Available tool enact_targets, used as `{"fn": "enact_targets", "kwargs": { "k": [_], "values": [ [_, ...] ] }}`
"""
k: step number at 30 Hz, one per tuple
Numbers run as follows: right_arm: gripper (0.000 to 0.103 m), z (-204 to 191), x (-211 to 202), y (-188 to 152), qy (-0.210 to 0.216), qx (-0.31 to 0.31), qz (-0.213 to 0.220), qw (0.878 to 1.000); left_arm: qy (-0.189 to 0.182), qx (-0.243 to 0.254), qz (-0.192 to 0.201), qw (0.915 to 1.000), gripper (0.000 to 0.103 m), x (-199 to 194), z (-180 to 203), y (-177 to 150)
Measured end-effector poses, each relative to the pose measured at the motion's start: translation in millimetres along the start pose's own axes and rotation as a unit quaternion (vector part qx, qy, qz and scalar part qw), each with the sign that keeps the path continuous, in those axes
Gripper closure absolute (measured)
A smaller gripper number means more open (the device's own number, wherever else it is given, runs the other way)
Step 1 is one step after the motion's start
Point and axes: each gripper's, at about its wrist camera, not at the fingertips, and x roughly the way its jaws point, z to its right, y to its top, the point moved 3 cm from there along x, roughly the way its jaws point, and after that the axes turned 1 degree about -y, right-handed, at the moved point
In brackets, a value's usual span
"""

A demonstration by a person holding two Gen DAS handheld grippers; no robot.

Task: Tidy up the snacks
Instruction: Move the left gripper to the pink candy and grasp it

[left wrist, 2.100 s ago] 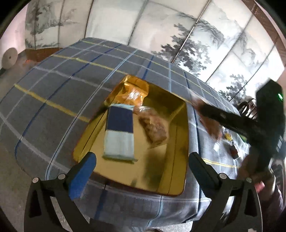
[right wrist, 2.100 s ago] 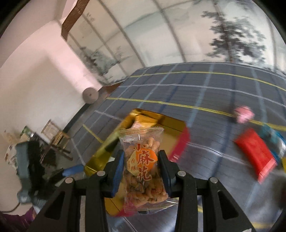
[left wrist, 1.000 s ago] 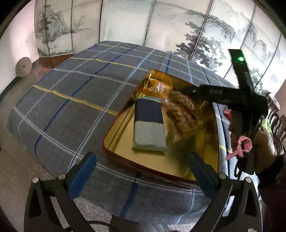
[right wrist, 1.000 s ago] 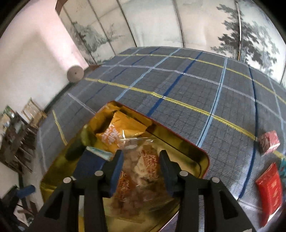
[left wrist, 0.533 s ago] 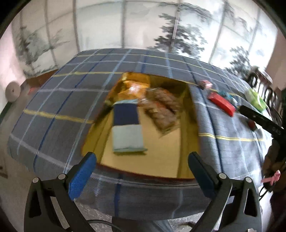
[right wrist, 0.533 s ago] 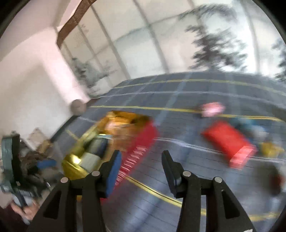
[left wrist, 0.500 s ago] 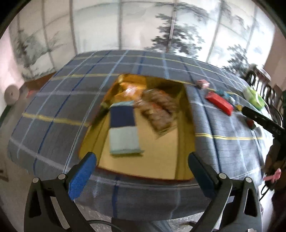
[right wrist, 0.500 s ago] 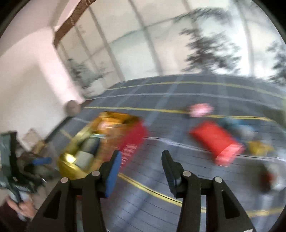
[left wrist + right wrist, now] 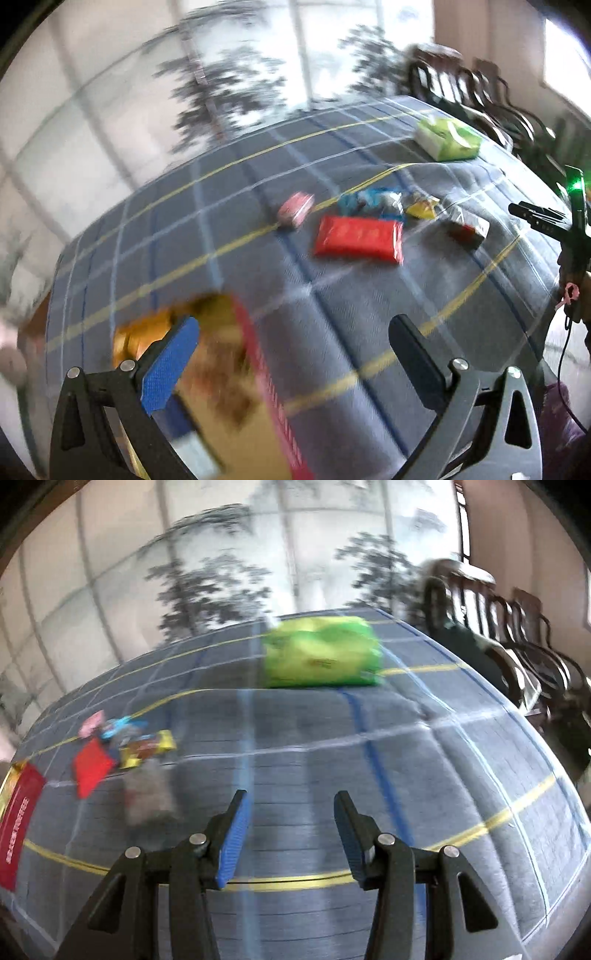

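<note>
The gold tray [image 9: 255,373] with a red rim lies low on the left, blurred, with snack bags in it, partly behind my left gripper [image 9: 293,332], which is open and empty. Beyond it on the checked cloth lie a red packet [image 9: 358,240], a pink packet [image 9: 295,208], blue sweets [image 9: 369,199], a yellow one [image 9: 423,206] and a dark clear packet [image 9: 467,225]. My right gripper [image 9: 291,801] is open with nothing between its fingers, over bare cloth. The red packet [image 9: 92,766] and yellow sweets [image 9: 147,749] lie to its left; the tray's rim [image 9: 18,819] shows at the left edge.
A green tissue pack [image 9: 321,655] sits on the far side of the table [image 9: 406,775]. Dark wooden chairs [image 9: 517,627] stand along the right edge. A painted screen stands behind. The right gripper [image 9: 535,218] and the hand holding it show at the left wrist view's right edge.
The right gripper let go of the clear bag of twisted snacks in the tray and swung right to face the loose snacks and green pack. The left gripper also swung right, off the tray.
</note>
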Motion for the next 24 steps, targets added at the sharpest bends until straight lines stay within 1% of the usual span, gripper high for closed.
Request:
{"fn": "enact_targets", "kwargs": {
  "k": [2,3,4,5,6,7,9,11,12,13,15,18,21,22,23,24],
  "values": [
    [0.055,19,6,-3,0.005,0.024,-0.006,1.0,-0.021,0.02,-0.004,0.9996,0.002,19,2,26],
    [0.055,26,6,-3,0.018,0.038,-0.008,0.999,-0.034,0.029,-0.014,0.9989,0.002,35,2,41],
    [0.053,31,6,-2,0.026,0.046,-0.004,0.999,-0.035,0.033,-0.02,0.9986,0.002,45,1,50],
    [0.052,33,6,-1,0.031,0.05,0.001,0.998,-0.038,0.039,-0.025,0.9982,0.002,56,1,60],
    [0.051,35,7,0,0.037,0.054,0.002,0.998,-0.053,0.05,-0.031,0.9968,0.002,70,1,72],
    [0.051,34,8,-1,0.043,0.055,-0.001,0.998,-0.061,0.06,-0.036,0.9957,0.002,79,2,79],
    [0.051,29,11,-3,0.06,0.054,-0.009,0.997,-0.059,0.089,-0.05,0.993,0.002,104,3,93],
    [0.051,27,10,-4,0.074,0.06,-0.011,0.995,-0.052,0.114,-0.062,0.9902,0.011,123,4,101],
    [0.051,28,9,-5,0.08,0.067,-0.011,0.994,-0.048,0.123,-0.07,0.9887,0.019,133,4,104],
    [0.051,30,10,-5,0.089,0.074,-0.013,0.993,-0.052,0.131,-0.082,0.9867,0.025,144,3,106],
    [0.051,32,11,-5,0.098,0.084,-0.015,0.991,-0.054,0.14,-0.102,0.9834,0.033,164,-1,108],
    [0.05,31,12,-5,0.106,0.084,-0.017,0.991,-0.058,0.145,-0.115,0.981,0.035,183,-6,109],
    [0.05,27,12,-5,0.107,0.074,-0.019,0.991,-0.088,0.134,-0.136,0.9776,0.035,199,-9,110],
    [0.05,26,13,-5,0.109,0.072,-0.022,0.991,-0.093,0.13,-0.141,0.9769,0.036,204,-11,110],
    [0.05,26,14,-5,0.109,0.072,-0.024,0.991,-0.094,0.126,-0.143,0.9772,0.038,208,-12,108],
    [0.05,26,15,-5,0.11,0.074,-0.023,0.991,-0.109,0.113,-0.142,0.9775,0.043,212,-14,106]
  ]
}}
